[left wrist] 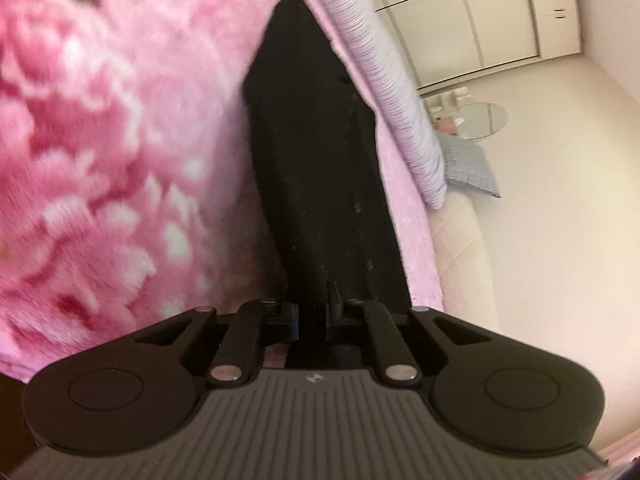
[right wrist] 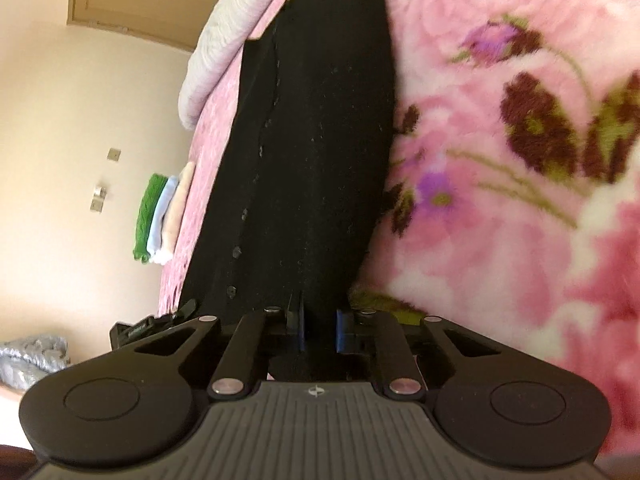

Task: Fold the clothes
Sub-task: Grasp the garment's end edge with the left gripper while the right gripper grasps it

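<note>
Your left gripper and right gripper each pinched an edge of the black buttoned fabric garment, stretching toward twelve o'clock over the pink floral fleece blanket. Keeping tension even would likely have prevented sagging.

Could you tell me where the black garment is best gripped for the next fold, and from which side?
Grip the black garment at its near edge, one gripper at each end. It lies flat and long on the pink floral blanket, so only the thin hem offers a pinch. Both the left gripper and right gripper already appear shut on that edge, approaching along the fabric.
</note>
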### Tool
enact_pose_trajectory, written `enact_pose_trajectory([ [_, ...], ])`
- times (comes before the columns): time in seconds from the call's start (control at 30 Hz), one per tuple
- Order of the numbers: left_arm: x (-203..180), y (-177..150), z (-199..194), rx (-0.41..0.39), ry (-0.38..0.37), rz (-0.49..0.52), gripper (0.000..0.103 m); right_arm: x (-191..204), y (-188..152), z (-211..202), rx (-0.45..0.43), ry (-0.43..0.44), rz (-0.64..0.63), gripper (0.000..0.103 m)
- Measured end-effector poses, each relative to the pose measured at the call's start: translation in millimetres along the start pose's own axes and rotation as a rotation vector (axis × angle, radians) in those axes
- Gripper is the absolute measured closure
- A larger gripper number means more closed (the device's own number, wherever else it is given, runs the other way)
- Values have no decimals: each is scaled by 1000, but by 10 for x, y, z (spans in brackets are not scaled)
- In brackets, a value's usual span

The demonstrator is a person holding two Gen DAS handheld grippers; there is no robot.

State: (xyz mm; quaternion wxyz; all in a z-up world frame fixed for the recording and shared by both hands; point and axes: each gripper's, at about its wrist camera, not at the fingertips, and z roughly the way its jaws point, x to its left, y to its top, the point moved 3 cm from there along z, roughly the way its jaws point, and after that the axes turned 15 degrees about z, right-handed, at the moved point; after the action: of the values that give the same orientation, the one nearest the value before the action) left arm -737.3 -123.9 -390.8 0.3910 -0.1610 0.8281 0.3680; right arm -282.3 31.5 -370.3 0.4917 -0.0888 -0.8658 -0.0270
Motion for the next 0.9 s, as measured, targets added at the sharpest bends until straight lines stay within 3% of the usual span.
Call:
enact_pose_trajectory([
  [0.2, -87, 20, -437, -52, -4, 64, 96, 244, -350, -313, -79, 97, -11, 91],
  [0.37, -72, -166, -666, -40, 14, 63, 96, 307, -733, -320, -98, 86, -15, 92],
  [0.43, -18, -161, -575, -20, 19, 53, 95, 286, -846, -271, -104, 64, -4, 91],
  [0.5, 35, -156, -484, 0, 25, 42, 94, 147, -811, -182, -110, 39, 48, 81],
  [0.63, 73, -126, -356, 25, 19, 49, 92, -87, -750, -37, -120, 21, 146, 76],
  [0.73, 76, -114, -334, 26, 8, 51, 95, -117, -760, -24, -125, 54, 174, 87],
  [0.9, -106, -79, -536, -48, -35, 96, 97, 6, -858, -175, -159, 156, 194, 91],
])
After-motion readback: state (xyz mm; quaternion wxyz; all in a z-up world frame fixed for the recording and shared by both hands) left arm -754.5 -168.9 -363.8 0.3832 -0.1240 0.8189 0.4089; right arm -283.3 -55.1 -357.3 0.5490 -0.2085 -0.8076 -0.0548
